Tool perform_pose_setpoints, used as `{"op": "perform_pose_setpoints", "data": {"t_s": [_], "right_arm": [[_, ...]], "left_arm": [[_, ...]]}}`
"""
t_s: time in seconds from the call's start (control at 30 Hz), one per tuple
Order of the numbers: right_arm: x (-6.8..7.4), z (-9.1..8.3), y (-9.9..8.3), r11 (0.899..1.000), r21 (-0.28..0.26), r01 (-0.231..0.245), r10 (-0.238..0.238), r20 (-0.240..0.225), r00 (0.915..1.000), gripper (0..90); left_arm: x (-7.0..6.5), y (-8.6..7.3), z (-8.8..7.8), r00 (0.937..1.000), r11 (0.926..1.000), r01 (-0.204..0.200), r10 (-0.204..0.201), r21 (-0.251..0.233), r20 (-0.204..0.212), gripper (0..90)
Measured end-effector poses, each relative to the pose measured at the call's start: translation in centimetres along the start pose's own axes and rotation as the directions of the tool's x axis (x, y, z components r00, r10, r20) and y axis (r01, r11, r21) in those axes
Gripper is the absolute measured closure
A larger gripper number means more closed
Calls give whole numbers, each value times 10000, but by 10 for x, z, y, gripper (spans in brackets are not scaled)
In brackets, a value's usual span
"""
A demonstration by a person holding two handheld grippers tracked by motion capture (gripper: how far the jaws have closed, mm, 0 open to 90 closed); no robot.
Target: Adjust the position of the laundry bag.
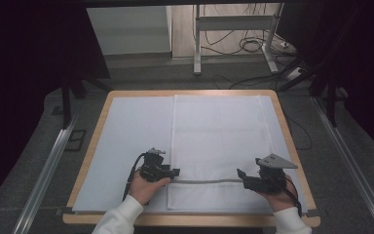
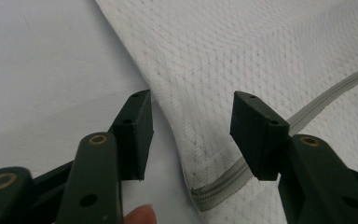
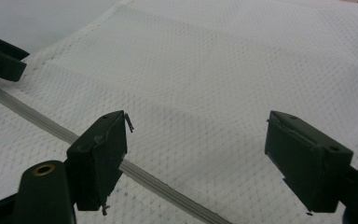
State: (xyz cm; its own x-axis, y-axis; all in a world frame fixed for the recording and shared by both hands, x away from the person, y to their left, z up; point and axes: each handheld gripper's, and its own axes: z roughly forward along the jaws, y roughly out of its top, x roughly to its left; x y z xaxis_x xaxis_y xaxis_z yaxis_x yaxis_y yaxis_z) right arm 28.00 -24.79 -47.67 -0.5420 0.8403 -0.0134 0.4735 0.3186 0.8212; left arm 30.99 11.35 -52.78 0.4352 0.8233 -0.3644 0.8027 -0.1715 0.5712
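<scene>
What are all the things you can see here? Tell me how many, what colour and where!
mesh laundry bag: one, white, lying flat on the middle and right of the table.
zipper: one, grey, running across the bag near its near edge.
table cover: one, pale blue-white, spread over the table under the bag.
table: one, light wood rim, centre of the high view.
metal stand: one, white, on the floor behind the table.
cables: several, dark, on the floor by the stand.
left gripper: one, black, open at the bag's left edge by the zipper end.
right gripper: one, black, open over the zipper on the right.
</scene>
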Motion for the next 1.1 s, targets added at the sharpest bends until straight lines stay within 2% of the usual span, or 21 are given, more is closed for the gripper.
{"op": "perform_pose_setpoints", "data": {"t_s": [0.2, 0.3, 0.4, 0.53, 0.77, 0.9, 1.03, 1.1], "right_arm": [[-3, -2, 0, 10000, -64, -74, 74, 67, 10000, 205], [-3, -2, 1, 10000, -61, -76, 77, 82, 9999, 205], [-2, -2, 1, 10000, -75, -31, 32, 87, 10000, 205], [-2, -2, 1, 10000, -50, -62, 62, 80, 9999, 206], [-2, 0, 4, 9998, 21, -189, 189, 91, 9998, 205], [-6, -3, 7, 9998, 3, -174, 174, -67, 9998, 203], [-17, -5, 9, 9983, 453, -372, 379, -156, 9992, 198], [-23, -6, 8, 9960, 746, -484, 481, 63, 9988, 199]], "left_arm": [[-1, 0, 3, 9998, 9998, -116, 114, -145, -163, 581], [-1, 0, 4, 9997, 9997, -151, 147, -208, -190, 664], [-2, 0, 7, 9986, 9988, -430, 423, -230, -311, 761], [1, 1, 8, 9989, 9987, -451, 448, -238, -123, 837], [2, -1, 8, 9992, 9985, -410, 410, -361, -15, 876], [1, -1, 6, 9992, 9983, -390, 394, -439, 66, 887], [2, 0, 5, 9993, 9985, -296, 307, -461, 229, 889], [3, 0, 5, 9992, 9986, -285, 297, -452, 256, 888]]}}
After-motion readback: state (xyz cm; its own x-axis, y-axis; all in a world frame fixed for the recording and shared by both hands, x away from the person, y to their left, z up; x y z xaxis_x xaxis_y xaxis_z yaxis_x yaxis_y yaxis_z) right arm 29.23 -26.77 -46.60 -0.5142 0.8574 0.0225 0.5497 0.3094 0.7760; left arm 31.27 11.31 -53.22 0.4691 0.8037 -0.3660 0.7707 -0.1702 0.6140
